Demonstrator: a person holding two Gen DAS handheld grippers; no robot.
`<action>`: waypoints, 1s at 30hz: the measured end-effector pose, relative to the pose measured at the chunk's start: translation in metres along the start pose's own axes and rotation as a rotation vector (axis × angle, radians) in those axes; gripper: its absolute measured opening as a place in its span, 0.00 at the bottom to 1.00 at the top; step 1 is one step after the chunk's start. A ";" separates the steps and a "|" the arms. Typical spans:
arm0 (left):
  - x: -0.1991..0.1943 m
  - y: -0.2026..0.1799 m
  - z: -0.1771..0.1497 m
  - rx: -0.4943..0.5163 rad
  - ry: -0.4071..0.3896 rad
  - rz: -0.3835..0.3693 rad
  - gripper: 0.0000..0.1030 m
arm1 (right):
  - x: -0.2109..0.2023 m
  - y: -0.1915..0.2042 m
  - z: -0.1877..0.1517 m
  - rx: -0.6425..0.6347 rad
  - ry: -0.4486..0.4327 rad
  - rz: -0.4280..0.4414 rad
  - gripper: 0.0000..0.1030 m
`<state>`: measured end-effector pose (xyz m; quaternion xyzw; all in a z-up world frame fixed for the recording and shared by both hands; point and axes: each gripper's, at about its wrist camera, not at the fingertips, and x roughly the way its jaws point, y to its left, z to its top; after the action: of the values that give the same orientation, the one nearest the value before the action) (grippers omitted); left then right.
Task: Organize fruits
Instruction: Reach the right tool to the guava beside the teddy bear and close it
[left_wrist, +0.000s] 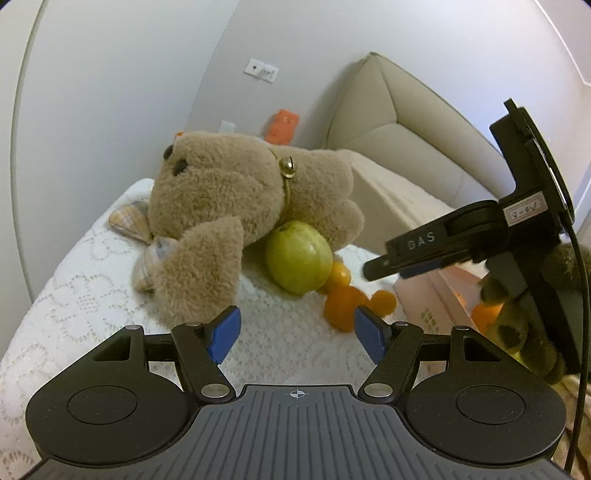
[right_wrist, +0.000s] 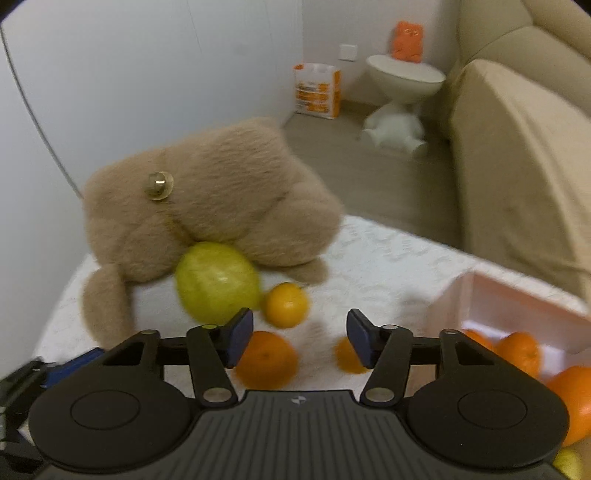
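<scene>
Now green guava (left_wrist: 298, 256) upright against plush bear (left_wrist: 236, 206), stem end up; both tongs (left_wrist: 297, 334) (right_wrist: 300, 338) released, holding nothing.

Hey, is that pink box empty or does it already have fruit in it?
Not empty. The pink box at the right wrist view's right edge already holds several oranges; its far wall stands behind them.

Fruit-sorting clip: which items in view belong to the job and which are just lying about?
Job: green fruit, loose oranges, pink box holding oranges, left gripper, right gripper.
Lying about: teddy bear, orange toy, sofa, paper bag.
</scene>
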<state>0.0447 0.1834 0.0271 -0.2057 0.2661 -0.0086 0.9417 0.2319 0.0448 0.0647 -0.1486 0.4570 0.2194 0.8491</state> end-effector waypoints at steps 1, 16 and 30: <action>0.003 0.001 -0.001 0.003 0.007 0.002 0.71 | 0.000 -0.001 0.000 -0.021 0.001 -0.025 0.46; 0.013 -0.004 -0.008 0.057 0.037 0.032 0.71 | 0.016 0.009 -0.027 -0.108 0.052 -0.102 0.27; 0.017 -0.003 -0.010 0.065 0.044 0.046 0.71 | -0.056 0.037 -0.115 -0.087 -0.047 0.120 0.27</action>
<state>0.0542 0.1741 0.0121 -0.1684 0.2911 -0.0001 0.9417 0.1041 0.0114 0.0485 -0.1523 0.4353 0.2929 0.8376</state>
